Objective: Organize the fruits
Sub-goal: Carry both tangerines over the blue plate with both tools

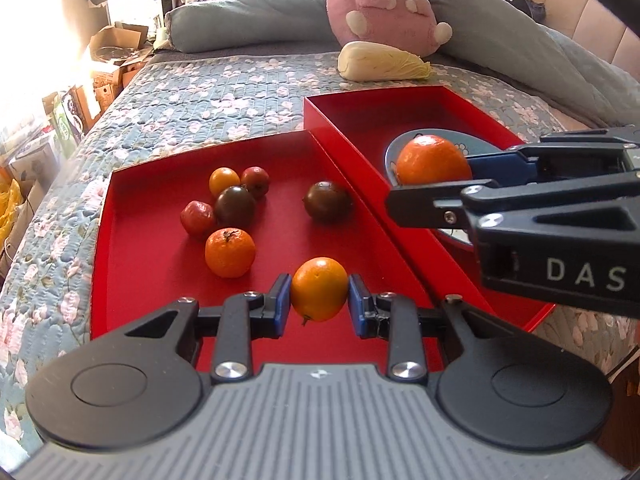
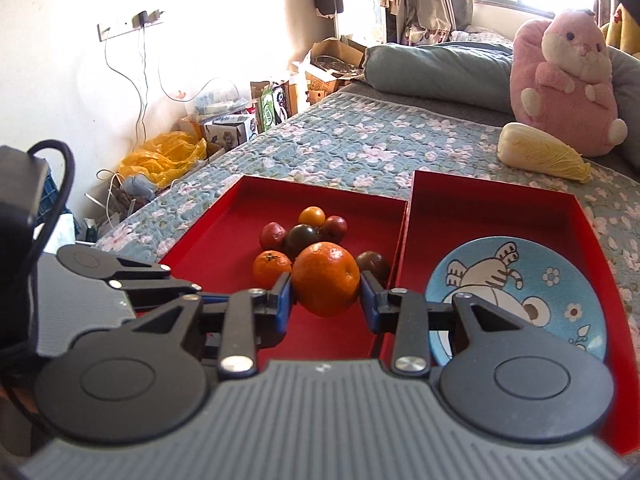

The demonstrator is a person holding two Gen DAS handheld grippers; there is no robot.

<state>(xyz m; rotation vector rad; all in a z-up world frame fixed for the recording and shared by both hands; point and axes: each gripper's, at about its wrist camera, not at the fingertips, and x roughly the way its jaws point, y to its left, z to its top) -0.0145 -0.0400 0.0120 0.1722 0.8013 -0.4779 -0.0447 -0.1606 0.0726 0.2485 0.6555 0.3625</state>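
Note:
Two red trays lie side by side on the bed. The left tray [image 1: 132,280] holds several small fruits: a tangerine [image 1: 230,253], two dark tomatoes [image 1: 235,205], red ones and a yellow one. My left gripper [image 1: 319,302] is shut on an orange [image 1: 319,289] low over the left tray's near part. My right gripper [image 2: 326,296] is shut on a larger orange [image 2: 326,278], held in the air; in the left wrist view this orange [image 1: 432,159] hangs above the blue plate [image 2: 560,292] in the right tray [image 2: 480,208].
A napa cabbage [image 1: 380,62] and a pink plush toy [image 1: 392,4] lie on the floral quilt [image 1: 200,92] behind the trays. Blue pillows lie at the back. Cardboard boxes [image 2: 328,60] and a yellow bag [image 2: 164,156] stand on the floor beside the bed.

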